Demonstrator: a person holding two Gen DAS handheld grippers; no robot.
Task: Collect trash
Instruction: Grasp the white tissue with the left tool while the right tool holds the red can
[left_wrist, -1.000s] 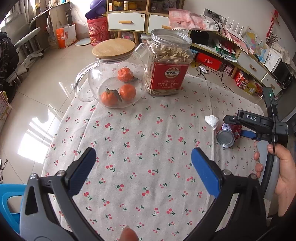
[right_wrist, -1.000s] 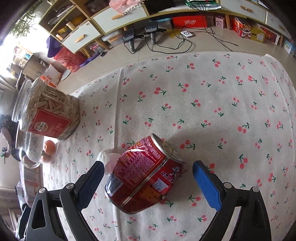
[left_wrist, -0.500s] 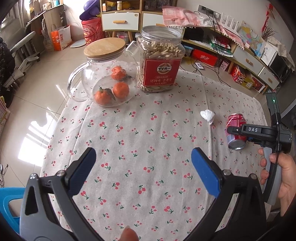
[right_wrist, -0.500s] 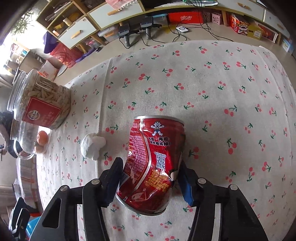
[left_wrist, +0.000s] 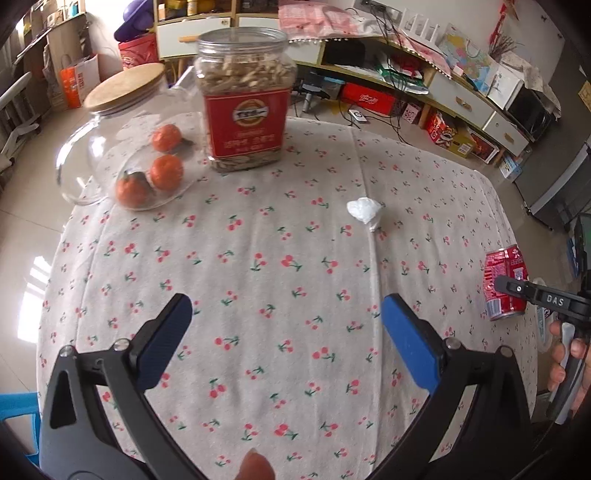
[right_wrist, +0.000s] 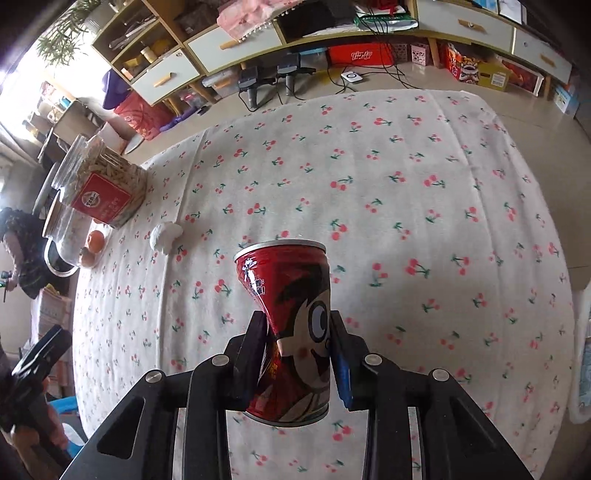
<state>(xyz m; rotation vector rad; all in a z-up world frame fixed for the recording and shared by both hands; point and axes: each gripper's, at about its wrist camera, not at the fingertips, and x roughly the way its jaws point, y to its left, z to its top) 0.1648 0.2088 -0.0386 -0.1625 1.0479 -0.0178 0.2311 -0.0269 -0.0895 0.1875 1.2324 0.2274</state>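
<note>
The dented red aluminium drink can (right_wrist: 291, 332) is clamped in your right claw (right_wrist: 299, 354), both pads pressed into its crushed waist, and it appears lifted clear of the cherry-print tabletop (right_wrist: 406, 192). Its long axis runs straight out along the claw's fingers, the silver rim pointing away from your hand. In the left wrist view the same can sits at the far right edge, near the tabletop's right side.

What matters next is the crumpled white paper wad (left_wrist: 364, 210). It lies ahead of your left claw (left_wrist: 286, 339) and a little to the right of its centre line, well apart from the blue pads, with bare cloth between. Your left claw stands wide apart and holds nothing. From your right claw the wad is off to the left and further out, near the clear plastic jar with the red label (right_wrist: 101, 184), and that claw is already full. So the left hand looks like the one to take the wad: it is free and has an open path.

The wad has no clear long axis, so any approach angle should serve. No bin shows in either view; I cannot tell where the can should go.
</note>
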